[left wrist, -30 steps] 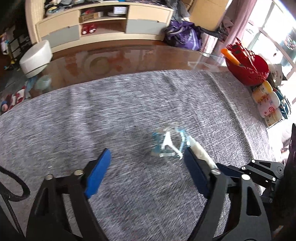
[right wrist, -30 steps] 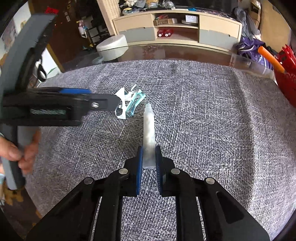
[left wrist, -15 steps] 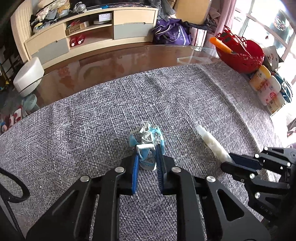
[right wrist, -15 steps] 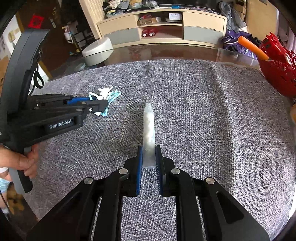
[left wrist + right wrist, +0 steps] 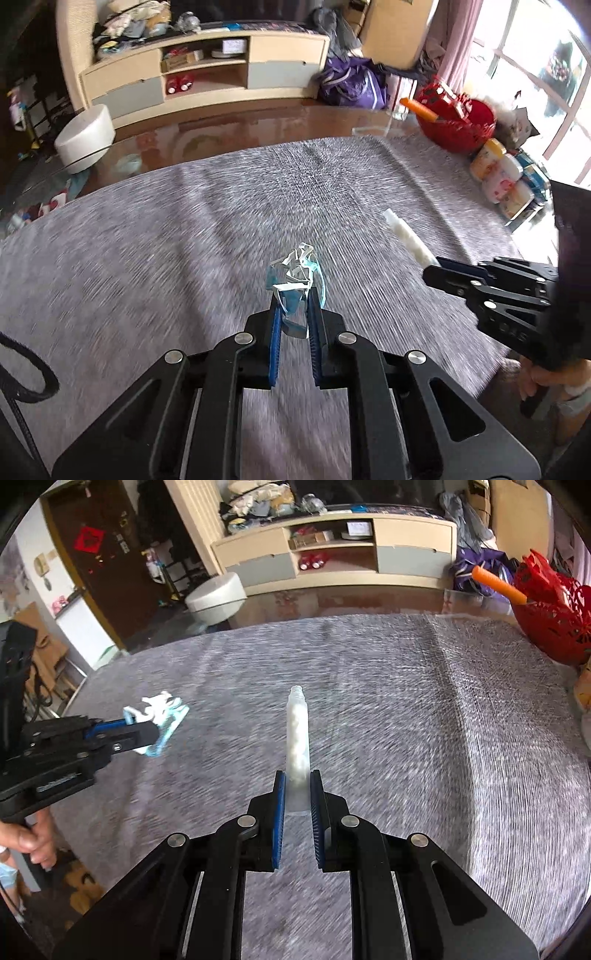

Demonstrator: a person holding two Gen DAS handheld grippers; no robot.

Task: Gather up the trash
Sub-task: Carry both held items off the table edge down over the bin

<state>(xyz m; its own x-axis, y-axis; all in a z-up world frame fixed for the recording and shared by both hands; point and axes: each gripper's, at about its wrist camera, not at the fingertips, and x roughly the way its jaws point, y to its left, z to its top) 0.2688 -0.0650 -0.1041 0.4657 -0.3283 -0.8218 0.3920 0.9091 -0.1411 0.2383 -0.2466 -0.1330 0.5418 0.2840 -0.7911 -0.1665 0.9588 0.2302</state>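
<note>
Since the frame a second back, left gripper (image 5: 294, 308) has gone from wide open over the crumpled blue-and-white wrapper (image 5: 295, 280) to clamped on it, and the wrapper is now off the grey cloth (image 5: 147, 258). Right gripper (image 5: 297, 794) shows no change of grip; both views carry motion blur across the cloth.

Left fingers (image 5: 275, 332): nearly closed, blue pads pressing on the lower part of the wrapper from both sides. Most of the wrapper sticks out beyond the fingertips. In the right wrist view the same wrapper (image 5: 159, 720) hangs at the tip of the left gripper (image 5: 144, 734), clear of the cloth.

Right fingers (image 5: 279, 805): nearly closed on the base end of a slim translucent tube (image 5: 298, 746). The tube runs straight out ahead along the line of the fingers, threaded neck at the far end, no cap on it, whitish lumpy contents inside. In the left wrist view the tube (image 5: 408, 240) projects from the right gripper (image 5: 436, 267) at the right of frame.

Wrapper: clear film with pale blue print and torn white strips, bunched and creased.

Surroundings: the cloth covers a glossy brown table (image 5: 240, 125); a red basket (image 5: 461, 125) sits at its far right corner. A hand (image 5: 31, 840) grips the left gripper's handle.
</note>
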